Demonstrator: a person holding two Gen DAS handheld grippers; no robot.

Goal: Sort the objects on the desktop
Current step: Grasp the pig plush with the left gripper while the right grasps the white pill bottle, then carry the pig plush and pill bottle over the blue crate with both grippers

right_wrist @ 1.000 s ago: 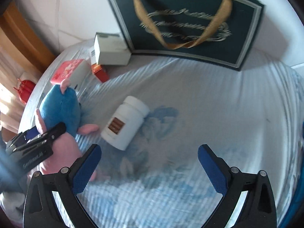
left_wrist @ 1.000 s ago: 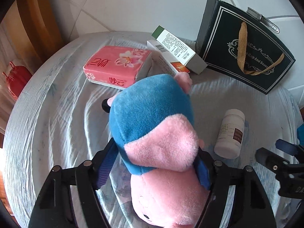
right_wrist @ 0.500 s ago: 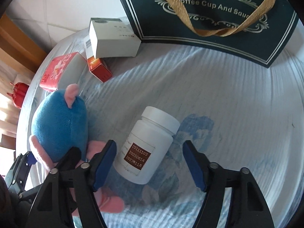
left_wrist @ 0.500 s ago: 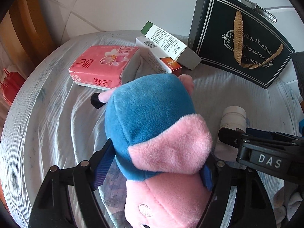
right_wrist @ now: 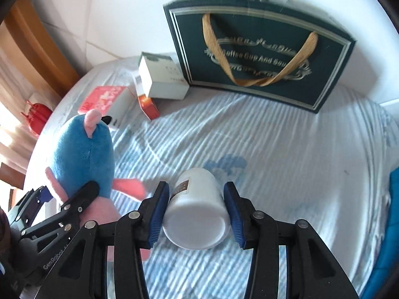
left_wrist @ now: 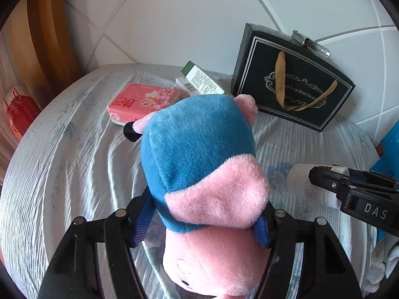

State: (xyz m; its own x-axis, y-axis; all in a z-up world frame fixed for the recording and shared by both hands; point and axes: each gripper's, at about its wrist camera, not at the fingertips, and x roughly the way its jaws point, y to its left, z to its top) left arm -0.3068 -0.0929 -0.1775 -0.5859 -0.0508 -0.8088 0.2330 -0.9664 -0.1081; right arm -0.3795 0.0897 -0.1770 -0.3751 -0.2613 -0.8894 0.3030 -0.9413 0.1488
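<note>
A plush pig (left_wrist: 199,154) with a blue body and pink limbs fills the left wrist view. My left gripper (left_wrist: 202,226) pinches its middle and its jaws are still closing; the toy hangs above the cloth. The plush (right_wrist: 84,154) also shows at the left of the right wrist view, with the left fingers (right_wrist: 74,199) on it. A white pill bottle (right_wrist: 197,199) with a brown label lies base-first between the blue pads of my right gripper (right_wrist: 197,211), whose jaws are closing on it. The bottle (left_wrist: 299,182) shows off the cloth in the left view.
A round table with a striped pale-blue cloth (right_wrist: 299,149) lies below. A dark green gift bag (right_wrist: 259,57) stands at the back by the wall. A pink tissue pack (left_wrist: 142,102), a white-green box (left_wrist: 202,82) and an orange-ended box (right_wrist: 148,106) lie back left.
My right gripper came down over the lying bottle, closed its wide-open jaws on it and raised it. My left gripper rose with the plush.
</note>
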